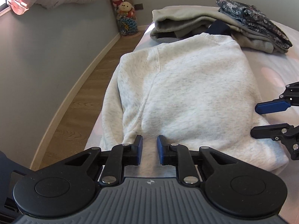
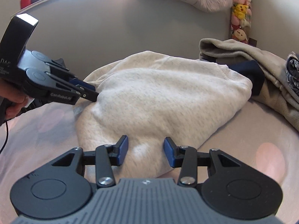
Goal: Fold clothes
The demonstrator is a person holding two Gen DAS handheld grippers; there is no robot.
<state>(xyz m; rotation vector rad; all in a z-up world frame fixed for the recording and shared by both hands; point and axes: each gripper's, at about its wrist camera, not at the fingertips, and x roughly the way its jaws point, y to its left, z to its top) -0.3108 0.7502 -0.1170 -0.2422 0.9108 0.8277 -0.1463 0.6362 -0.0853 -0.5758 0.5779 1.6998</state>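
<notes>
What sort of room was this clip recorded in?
Most likely a bedroom, perhaps a child's: a light grey sweatshirt lies on a bed with a pale pink sheet, beside folded clothes, with a column of plush toys in the corner.

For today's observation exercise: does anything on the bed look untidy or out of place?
Mostly tidy. One oddity: a dark navy garment pokes out between the light grey sweatshirt's collar and the beige folded pile, wedged rather than stacked.

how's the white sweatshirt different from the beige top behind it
The white sweatshirt is pale heather and lies alone at the near end; the beige top is darker, at the far end, with a patterned garment on it. Both lie folded on the bed.
</notes>
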